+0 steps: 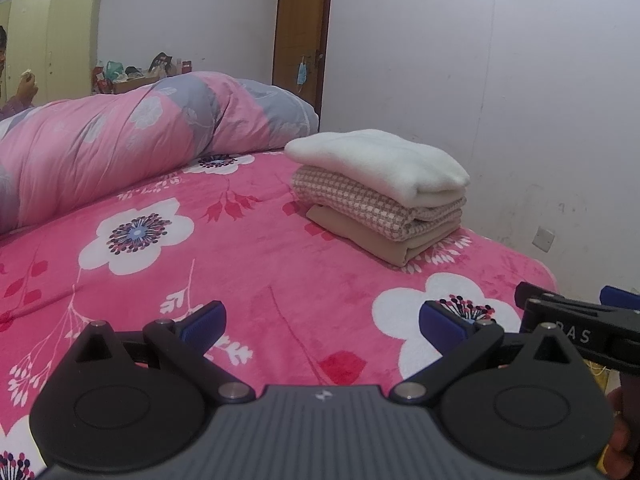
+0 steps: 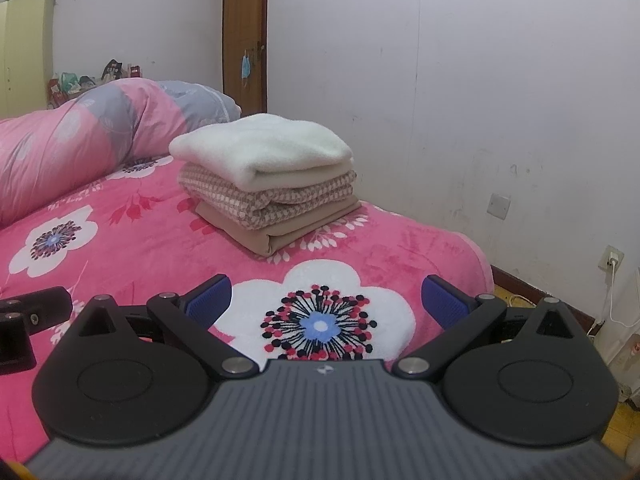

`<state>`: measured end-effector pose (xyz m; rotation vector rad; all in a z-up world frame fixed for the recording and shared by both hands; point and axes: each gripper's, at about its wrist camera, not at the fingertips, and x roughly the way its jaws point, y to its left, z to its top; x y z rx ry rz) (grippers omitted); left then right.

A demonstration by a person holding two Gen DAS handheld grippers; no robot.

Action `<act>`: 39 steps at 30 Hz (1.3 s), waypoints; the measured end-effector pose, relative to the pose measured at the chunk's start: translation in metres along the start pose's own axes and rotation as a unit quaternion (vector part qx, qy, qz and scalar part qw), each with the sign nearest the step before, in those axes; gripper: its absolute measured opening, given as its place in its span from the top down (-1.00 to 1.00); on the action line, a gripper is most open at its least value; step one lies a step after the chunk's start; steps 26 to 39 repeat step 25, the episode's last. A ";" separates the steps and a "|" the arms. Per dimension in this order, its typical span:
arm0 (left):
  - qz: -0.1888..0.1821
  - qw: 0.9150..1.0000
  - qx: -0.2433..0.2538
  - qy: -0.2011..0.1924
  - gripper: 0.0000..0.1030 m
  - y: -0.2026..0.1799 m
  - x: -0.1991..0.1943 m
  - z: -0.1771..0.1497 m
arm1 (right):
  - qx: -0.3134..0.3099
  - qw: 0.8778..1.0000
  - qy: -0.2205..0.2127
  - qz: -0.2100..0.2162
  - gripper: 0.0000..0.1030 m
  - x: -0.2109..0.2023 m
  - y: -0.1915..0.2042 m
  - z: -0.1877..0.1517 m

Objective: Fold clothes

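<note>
Both grippers, left (image 1: 322,322) and right (image 2: 325,298), jaws released (nothing between), short of folded stack (image 2: 266,182).

Right gripper (image 2: 326,300) is hovering low over the pink flowered bedspread (image 2: 120,248), jaws spread wide with nothing between them, blue pads (image 2: 442,300) facing each other above a big white flower print. A stack of folded clothes (image 2: 268,184) is sitting further back on the bed near the wall: white fleece piece (image 2: 260,146) on top, checked piece (image 2: 272,202) in the middle, tan piece (image 2: 276,232) at the bottom. Rolled pink and grey quilt (image 2: 80,136) is lying behind at left. Part of the left gripper (image 2: 24,320) is poking in at the left edge. A blue face mask (image 2: 245,67) is hanging on the brown door (image 2: 244,20).
</note>
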<state>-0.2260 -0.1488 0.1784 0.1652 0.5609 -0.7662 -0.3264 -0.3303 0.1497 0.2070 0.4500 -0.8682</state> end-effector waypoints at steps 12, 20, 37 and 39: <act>-0.001 1.000 -0.004 0.001 -1.00 0.001 0.000 0.000 | -0.002 1.000 0.003 0.001 -0.97 0.000 0.001 0.000; -0.001 1.000 -0.005 0.003 -1.00 0.002 0.000 0.000 | -0.003 1.000 0.004 0.001 -0.97 0.001 0.002 0.000; 0.000 1.000 -0.007 0.004 -1.00 0.002 0.001 0.000 | -0.002 1.000 0.005 0.001 -0.97 0.002 0.002 -0.001; 0.000 1.000 -0.007 0.004 -1.00 0.002 0.001 0.000 | -0.002 1.000 0.005 0.001 -0.97 0.002 0.002 -0.001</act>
